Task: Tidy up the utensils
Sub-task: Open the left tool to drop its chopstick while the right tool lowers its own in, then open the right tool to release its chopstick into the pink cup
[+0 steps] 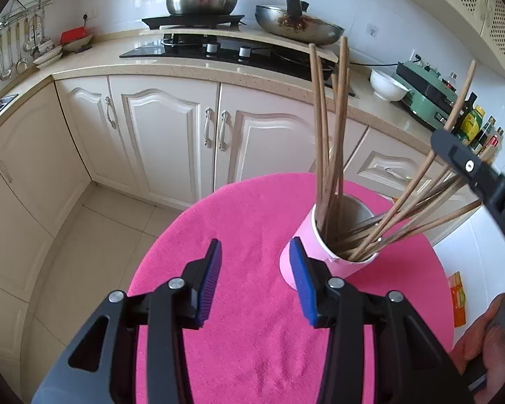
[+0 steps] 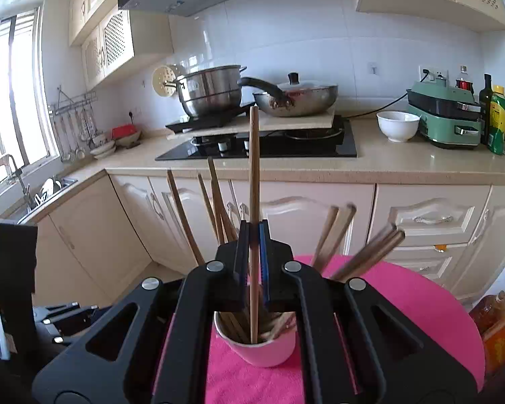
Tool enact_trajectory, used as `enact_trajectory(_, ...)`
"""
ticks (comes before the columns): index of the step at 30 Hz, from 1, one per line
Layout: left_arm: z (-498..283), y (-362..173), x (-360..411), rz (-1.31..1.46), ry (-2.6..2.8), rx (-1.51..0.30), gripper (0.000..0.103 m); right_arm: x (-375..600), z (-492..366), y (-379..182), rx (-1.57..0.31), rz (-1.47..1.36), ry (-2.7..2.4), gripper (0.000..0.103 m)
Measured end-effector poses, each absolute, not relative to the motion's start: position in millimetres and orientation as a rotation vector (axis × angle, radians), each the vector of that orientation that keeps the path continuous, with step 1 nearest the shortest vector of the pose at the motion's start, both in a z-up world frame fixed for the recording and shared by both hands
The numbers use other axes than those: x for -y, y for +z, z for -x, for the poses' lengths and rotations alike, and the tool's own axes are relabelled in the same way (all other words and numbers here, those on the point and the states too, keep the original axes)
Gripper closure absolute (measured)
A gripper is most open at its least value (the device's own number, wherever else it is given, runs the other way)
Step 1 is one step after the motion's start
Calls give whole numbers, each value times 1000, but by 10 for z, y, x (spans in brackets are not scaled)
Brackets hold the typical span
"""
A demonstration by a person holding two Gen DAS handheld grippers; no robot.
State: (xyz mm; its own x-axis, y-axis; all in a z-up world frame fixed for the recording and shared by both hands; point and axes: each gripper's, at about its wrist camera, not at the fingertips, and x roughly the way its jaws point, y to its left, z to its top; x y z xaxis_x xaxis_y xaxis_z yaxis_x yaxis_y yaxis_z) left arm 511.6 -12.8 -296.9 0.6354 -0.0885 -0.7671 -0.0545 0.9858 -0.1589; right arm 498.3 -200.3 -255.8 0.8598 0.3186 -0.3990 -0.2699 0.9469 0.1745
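Note:
A pink cup [image 1: 311, 235] stands on a round table under a pink cloth [image 1: 252, 336] and holds several wooden chopsticks [image 1: 330, 155] that fan out. My left gripper [image 1: 256, 269] hangs open over the cloth just left of the cup. Nothing is between its blue pads, and the right pad sits beside the cup's wall. My right gripper [image 2: 253, 235] is shut on one upright chopstick [image 2: 254, 168], whose lower end is inside the cup [image 2: 266, 350]. The left wrist view shows the right gripper [image 1: 449, 141] coming in from the right, clamped on that slanted chopstick.
Behind the table runs a counter with a black hob [image 2: 259, 148], a steel pot [image 2: 212, 94], a wok [image 2: 296, 101], a white bowl [image 2: 398, 125], a green appliance [image 2: 444, 118] and bottles [image 2: 496, 118]. Tiled floor [image 1: 94, 235] lies to the left. A hand [image 1: 488, 340] is at the lower right.

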Motion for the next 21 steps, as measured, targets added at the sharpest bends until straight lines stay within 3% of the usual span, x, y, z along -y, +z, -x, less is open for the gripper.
enact_trajectory(21, -5036, -2979, 178, 148, -21, -886, 61, 1825, -4841, -2941, -513, 40, 295, 97)
